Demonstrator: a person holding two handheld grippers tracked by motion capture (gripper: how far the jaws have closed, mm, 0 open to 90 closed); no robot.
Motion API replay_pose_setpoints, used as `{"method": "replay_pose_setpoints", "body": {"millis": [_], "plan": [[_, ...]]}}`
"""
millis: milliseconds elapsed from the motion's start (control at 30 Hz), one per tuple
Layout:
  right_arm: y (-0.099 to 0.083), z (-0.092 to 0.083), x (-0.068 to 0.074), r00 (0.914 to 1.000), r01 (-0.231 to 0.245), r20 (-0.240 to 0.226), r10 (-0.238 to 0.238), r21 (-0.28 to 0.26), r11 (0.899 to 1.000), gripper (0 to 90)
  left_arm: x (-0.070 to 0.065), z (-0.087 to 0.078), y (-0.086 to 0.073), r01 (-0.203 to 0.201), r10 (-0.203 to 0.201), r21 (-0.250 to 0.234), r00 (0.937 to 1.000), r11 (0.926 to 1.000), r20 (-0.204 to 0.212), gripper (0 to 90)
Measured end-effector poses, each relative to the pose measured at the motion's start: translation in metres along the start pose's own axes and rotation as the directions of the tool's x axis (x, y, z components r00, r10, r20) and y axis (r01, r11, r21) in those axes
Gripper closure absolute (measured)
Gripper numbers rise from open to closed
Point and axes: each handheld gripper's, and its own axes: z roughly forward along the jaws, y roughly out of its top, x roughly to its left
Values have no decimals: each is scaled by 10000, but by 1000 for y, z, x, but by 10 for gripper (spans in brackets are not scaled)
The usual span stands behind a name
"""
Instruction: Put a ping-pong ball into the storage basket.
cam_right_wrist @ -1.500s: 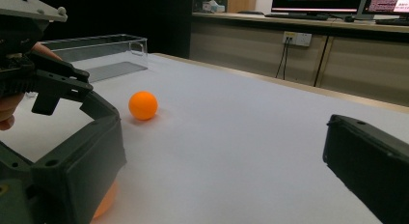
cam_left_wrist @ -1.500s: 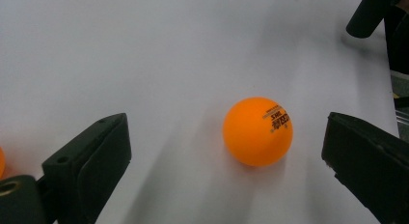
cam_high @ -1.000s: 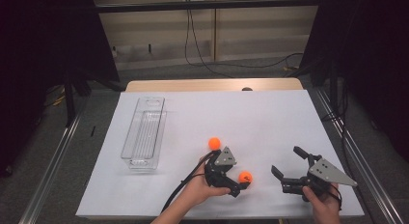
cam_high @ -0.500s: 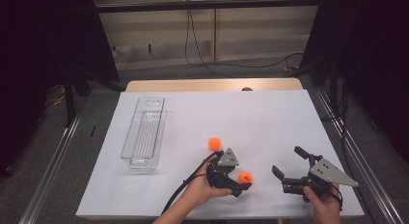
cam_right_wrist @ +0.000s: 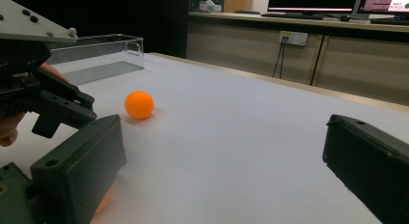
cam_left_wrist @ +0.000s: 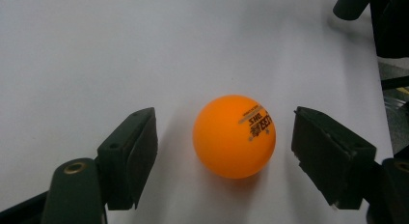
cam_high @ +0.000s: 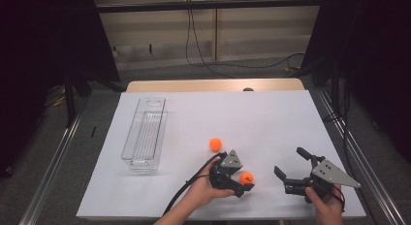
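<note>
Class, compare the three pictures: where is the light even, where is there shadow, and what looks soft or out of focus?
High view: white table evenly lit, surroundings dark. Left gripper view: ball sharp, print readable, soft shadow beneath it. Right gripper view: near jaws blurred, far ball clear, bright monitors behind.

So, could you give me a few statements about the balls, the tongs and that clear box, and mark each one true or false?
1. Two orange balls lie on the table. True: the near ball and the far ball.
2. The left tongs already squeeze the near ball. False: it sits between the jaws, which have just been closing, with gaps on both sides.
3. The clear box holds a ball. False: it holds none.
4. The right tongs stand open with nothing between them. True.
</note>
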Motion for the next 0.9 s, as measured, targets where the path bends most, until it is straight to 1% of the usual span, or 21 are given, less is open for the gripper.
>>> {"method": "replay_pose_setpoints", "body": {"millis": [133,233,333,400,533,567,600,800,900], "plan": [[0,1,0,10000,30,-25,-29,38,10000,6,-1,3,-1,-53,53,63,10000,10000,31,280],[0,1,1,10000,63,-48,-62,54,10000,6,-1,4,-1,-115,114,233,9999,9997,19,305],[-1,0,1,10000,21,-26,-20,61,10000,6,-1,5,-1,-177,178,248,9998,9995,-28,324],[-1,0,0,10000,-15,-21,15,74,10000,6,-1,5,-1,-236,238,170,9997,9996,-85,337],[-1,0,0,10000,-1,-27,1,53,10000,6,-2,6,0,-429,433,330,9990,9985,-101,368],[-1,0,0,10000,2,-26,-2,45,10000,6,-3,7,-1,-386,389,323,9992,9987,-85,371],[0,0,0,10000,11,-22,-11,62,10000,6,-3,7,0,-465,469,380,9989,9982,-83,375],[-1,-1,-1,10000,7,-23,-7,58,10000,6,-4,10,0,-582,585,393,9983,9975,-68,435],[-1,-2,-2,10000,-12,12,12,85,10000,6,-4,10,1,-559,561,426,9984,9975,-39,454]]}}
